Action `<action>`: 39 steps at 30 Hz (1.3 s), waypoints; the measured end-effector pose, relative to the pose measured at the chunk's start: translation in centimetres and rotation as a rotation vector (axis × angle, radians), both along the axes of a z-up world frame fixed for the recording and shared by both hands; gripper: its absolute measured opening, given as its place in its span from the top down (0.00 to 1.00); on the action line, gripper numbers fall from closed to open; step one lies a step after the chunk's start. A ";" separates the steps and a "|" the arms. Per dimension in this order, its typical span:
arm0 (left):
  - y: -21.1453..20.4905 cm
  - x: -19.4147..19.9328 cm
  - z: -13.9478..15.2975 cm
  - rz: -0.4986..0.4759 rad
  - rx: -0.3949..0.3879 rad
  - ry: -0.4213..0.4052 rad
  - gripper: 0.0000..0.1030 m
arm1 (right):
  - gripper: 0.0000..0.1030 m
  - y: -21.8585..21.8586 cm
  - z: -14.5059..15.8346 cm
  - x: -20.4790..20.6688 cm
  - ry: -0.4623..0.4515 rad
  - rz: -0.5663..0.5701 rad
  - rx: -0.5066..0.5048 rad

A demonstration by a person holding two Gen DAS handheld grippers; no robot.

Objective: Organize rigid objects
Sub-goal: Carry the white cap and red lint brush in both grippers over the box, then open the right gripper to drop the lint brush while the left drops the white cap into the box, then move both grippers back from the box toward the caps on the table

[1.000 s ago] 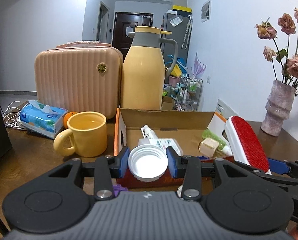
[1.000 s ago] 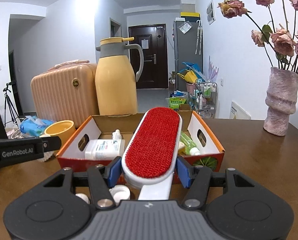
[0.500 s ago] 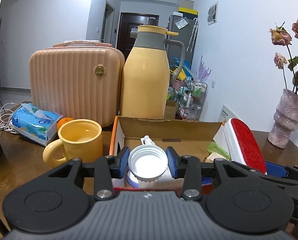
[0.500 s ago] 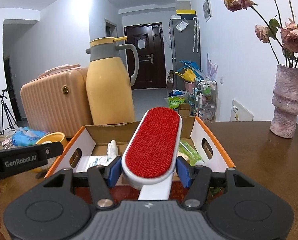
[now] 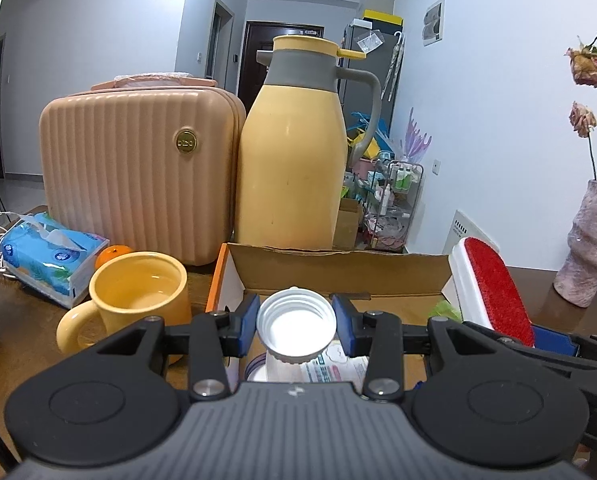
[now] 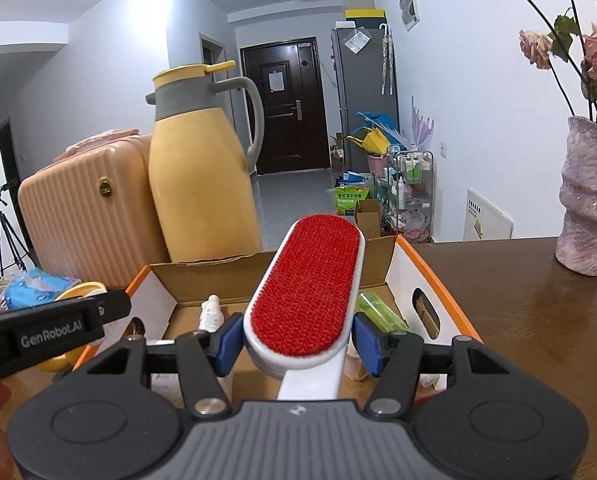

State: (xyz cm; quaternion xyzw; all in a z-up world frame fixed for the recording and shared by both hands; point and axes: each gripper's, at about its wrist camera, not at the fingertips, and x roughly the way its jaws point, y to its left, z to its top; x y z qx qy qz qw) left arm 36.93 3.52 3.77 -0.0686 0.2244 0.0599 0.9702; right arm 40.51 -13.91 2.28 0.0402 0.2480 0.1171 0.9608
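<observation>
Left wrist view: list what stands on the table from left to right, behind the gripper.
Tissue pack → orange → yellow mug → pink case → yellow jug → red brush → vase.

You can read only "GenRobot.AI" in pale letters along the side of the left tongs; the suitcase's round gold badge and the bottle label are too small.

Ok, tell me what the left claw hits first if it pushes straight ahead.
Probably the cardboard box's back wall: the left claw, shut on the white cap, points over the open box toward it. Depth is uncertain.
</observation>
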 end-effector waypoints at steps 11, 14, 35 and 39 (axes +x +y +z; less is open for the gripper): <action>0.6 3.3 -0.9 0.018 0.015 0.023 0.61 | 0.44 -0.1 -0.9 3.6 0.060 -0.023 0.009; 0.9 4.0 -1.2 0.023 0.021 0.030 0.61 | 0.44 0.0 -1.1 4.6 0.078 -0.031 0.004; 1.5 5.4 -2.0 0.092 0.080 0.065 0.00 | 0.00 -1.4 -0.5 5.9 0.079 -0.079 -0.051; 1.5 5.4 -2.0 0.100 0.081 0.066 0.00 | 0.00 -1.4 -0.5 5.7 0.075 -0.079 -0.054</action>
